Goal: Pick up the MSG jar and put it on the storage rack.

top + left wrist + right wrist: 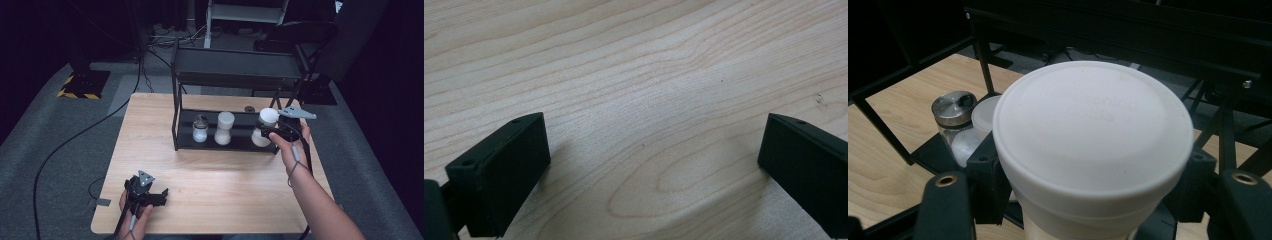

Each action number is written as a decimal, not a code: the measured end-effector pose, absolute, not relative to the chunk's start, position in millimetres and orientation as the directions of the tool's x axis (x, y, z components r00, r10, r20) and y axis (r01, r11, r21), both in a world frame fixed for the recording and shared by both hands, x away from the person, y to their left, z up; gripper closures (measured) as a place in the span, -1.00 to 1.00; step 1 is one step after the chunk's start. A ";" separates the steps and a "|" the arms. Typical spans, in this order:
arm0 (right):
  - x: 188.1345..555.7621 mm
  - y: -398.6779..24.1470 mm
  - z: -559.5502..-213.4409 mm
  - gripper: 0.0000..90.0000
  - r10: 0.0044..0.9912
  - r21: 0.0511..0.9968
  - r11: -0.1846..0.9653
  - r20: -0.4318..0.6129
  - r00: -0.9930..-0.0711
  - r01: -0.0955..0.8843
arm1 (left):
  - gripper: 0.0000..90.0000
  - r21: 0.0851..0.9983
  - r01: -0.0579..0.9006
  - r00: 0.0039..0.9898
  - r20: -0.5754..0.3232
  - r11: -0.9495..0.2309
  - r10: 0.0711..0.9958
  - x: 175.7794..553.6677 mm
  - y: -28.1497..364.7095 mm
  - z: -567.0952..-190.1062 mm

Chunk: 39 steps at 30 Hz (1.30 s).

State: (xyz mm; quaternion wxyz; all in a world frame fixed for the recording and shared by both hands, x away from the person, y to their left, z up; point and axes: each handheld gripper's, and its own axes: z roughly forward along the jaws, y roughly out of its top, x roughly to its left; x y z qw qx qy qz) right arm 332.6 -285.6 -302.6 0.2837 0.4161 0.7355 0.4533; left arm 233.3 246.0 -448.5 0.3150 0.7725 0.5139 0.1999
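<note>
In the high view, a light wooden table (215,200) fills the middle of the frame, with a black two-tier metal rack (235,75) standing at its far edge. At centre right the right gripper (270,131) reaches in from the right, its jaws pinching a white-lidded jar (264,125) at the right end of the rack's lower shelf. Left of it on the same shelf stand a second white-lidded jar (224,128) and, further left, a glass shaker with a metal cap (200,128), the two well apart from the held jar. At lower left the left gripper (155,196) lies low over the table near its front edge, its jaws spread with nothing between them.

In the left gripper view, the two black jaws rise from the bottom corners, wide apart, over bare wood grain (644,75).

In the right gripper view, the held jar's round white lid (1093,125) takes up the centre of the frame, and the jaws press against its body from both sides just under the lid. At centre left the metal-capped shaker (954,109) stands just beside the other jar's lid (985,115). Rack bars (983,55) cross the upper part of the frame.
</note>
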 end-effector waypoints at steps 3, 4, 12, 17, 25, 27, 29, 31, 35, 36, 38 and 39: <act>336.0 -283.7 -301.5 -0.25 0.869 0.903 0.243 -0.041 -0.492 0.354 | -0.99 0.691 0.668 0.394 -0.014 -0.276 0.919 233.4 246.2 -448.3; 337.2 -283.5 -301.5 -0.25 0.869 0.904 0.243 -0.042 -0.493 0.352 | -0.99 0.691 0.668 0.394 -0.014 -0.276 0.919 233.3 246.3 -448.4; 345.8 -282.3 -304.9 -0.25 0.872 0.909 0.233 -0.037 -0.488 0.347 | -0.99 0.692 0.669 0.393 -0.018 -0.272 0.919 232.4 246.3 -448.5; 352.3 -284.0 -311.8 -0.25 0.873 0.913 0.221 -0.028 -0.487 0.344 | -0.99 0.692 0.669 0.394 -0.018 -0.274 0.919 232.5 246.4 -448.5; 361.2 -280.7 -321.4 -0.25 0.877 0.914 0.225 -0.039 -0.479 0.338 | -0.99 0.691 0.669 0.394 -0.018 -0.273 0.919 232.4 246.3 -448.5; 364.0 -280.7 -324.6 -0.25 0.876 0.915 0.223 -0.037 -0.480 0.336 | -0.99 0.692 0.668 0.394 -0.018 -0.273 0.919 232.3 246.2 -448.5; 366.7 -280.0 -327.7 -0.25 0.876 0.914 0.226 -0.040 -0.481 0.336 | -0.99 0.692 0.669 0.394 -0.018 -0.273 0.919 232.3 246.2 -448.5; 369.2 -278.8 -329.7 -0.25 0.876 0.912 0.231 -0.044 -0.480 0.339 | -0.99 0.692 0.668 0.394 -0.018 -0.274 0.919 232.3 246.3 -448.5; 373.6 -276.9 -333.1 -0.25 0.878 0.909 0.238 -0.051 -0.476 0.342 | -0.99 0.692 0.668 0.394 -0.018 -0.273 0.919 232.3 246.2 -448.5; 375.2 -276.4 -333.9 -0.25 0.877 0.908 0.245 -0.057 -0.477 0.341 | -0.99 0.692 0.668 0.394 -0.017 -0.273 0.919 232.2 246.0 -448.6; 377.8 -275.5 -335.2 -0.25 0.878 0.906 0.248 -0.060 -0.475 0.344 | -0.99 0.692 0.669 0.394 -0.017 -0.273 0.919 232.2 246.1 -448.5; 378.7 -275.4 -335.8 -0.25 0.879 0.906 0.246 -0.059 -0.474 0.345 | -0.99 0.692 0.668 0.394 -0.017 -0.273 0.919 232.2 246.1 -448.5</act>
